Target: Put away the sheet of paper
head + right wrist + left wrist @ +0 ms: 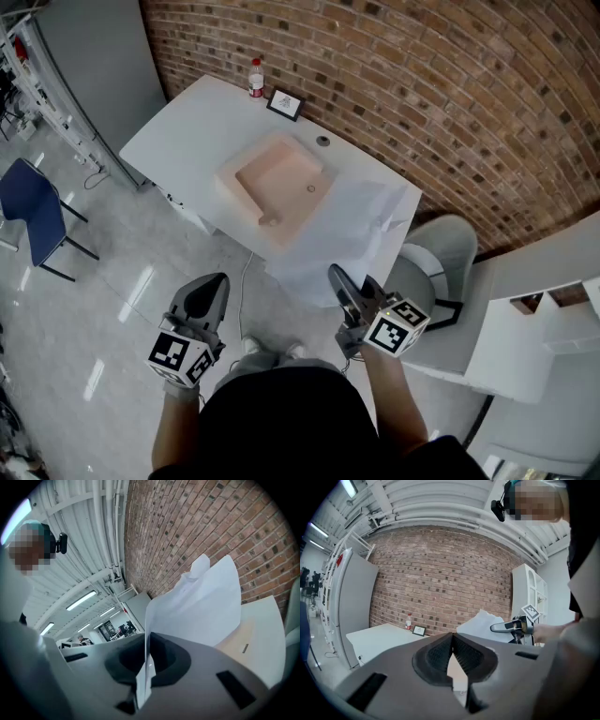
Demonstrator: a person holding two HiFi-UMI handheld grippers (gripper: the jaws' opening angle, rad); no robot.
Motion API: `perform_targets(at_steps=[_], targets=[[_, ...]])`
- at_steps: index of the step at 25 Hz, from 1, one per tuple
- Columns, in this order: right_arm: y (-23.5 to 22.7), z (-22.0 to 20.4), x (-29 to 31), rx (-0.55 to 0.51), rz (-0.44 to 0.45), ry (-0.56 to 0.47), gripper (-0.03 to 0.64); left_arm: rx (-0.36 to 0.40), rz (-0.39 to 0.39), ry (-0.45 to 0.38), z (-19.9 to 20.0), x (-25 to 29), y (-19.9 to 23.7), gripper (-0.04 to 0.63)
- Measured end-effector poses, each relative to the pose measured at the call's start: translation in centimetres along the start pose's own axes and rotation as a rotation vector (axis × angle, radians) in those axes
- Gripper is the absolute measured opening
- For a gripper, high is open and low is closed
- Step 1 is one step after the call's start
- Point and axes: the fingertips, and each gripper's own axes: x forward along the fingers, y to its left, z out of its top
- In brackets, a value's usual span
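The right gripper (337,278) has its fingers (164,660) pressed together on the sheet of paper (352,230). They pinch the near edge of the sheet. In the right gripper view the thin white edge runs straight down between the two dark pads. The rest of the sheet (197,606) stands up past the fingers and is bent and a bit crumpled at the top.

The left gripper (214,284) holds nothing. Its fingers (436,656) are closed and the tips touch each other. There is a small gap shaped like a V under the tips, and nothing is in it. This gripper is low down on the person's left side, well apart from the sheet.

From the head view, the sheet is spread over the near right corner of the white desk (187,131). It lies just beside a pink tray (277,173) that sits on the desk. The near part of the sheet sticks out past the desk edge toward the person. I cannot tell if the far part rests on the desk or is lifted off it.

At the far end of the desk, by the brick wall (450,84), are a small bottle (256,78) and a little picture frame (285,103). A gray chair (441,248) is to the right of the desk.
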Motion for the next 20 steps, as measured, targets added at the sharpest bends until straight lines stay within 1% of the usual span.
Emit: perform_targets(at_steps=[3,6,10,15,17,20], targets=[[0.6,-0.4,1.2,-0.009,-0.009,0.005,0.009,-0.014,0.0,0.003,-0.1,-0.2,1.5,0.003],[1.1,-0.8,2.5,-0.015,-0.015,0.009,0.009,-0.017,0.003,-0.013,-0.1,-0.4,2.9,0.003],[1.2,-1.1,4.1,-0.006,-0.029,0.008,0.009,-0.054,-0.015,-0.019,-0.1,-0.4,4.4,0.003],[0.7,-1.0,6.2,0.0,-0.046,0.009,0.009,-0.049,-0.031,-0.008,-0.1,0.1,6.1,0.003],[0.3,-0.7,7.2,0.007,-0.039,0.01,0.009,-0.051,-0.026,0.002,-0.4,0.6,6.9,0.003],[-1.0,-0.3,8.7,0.016,-0.021,0.019,0.009,-0.072,0.009,-0.002,-0.7,1.8,8.3,0.003]])
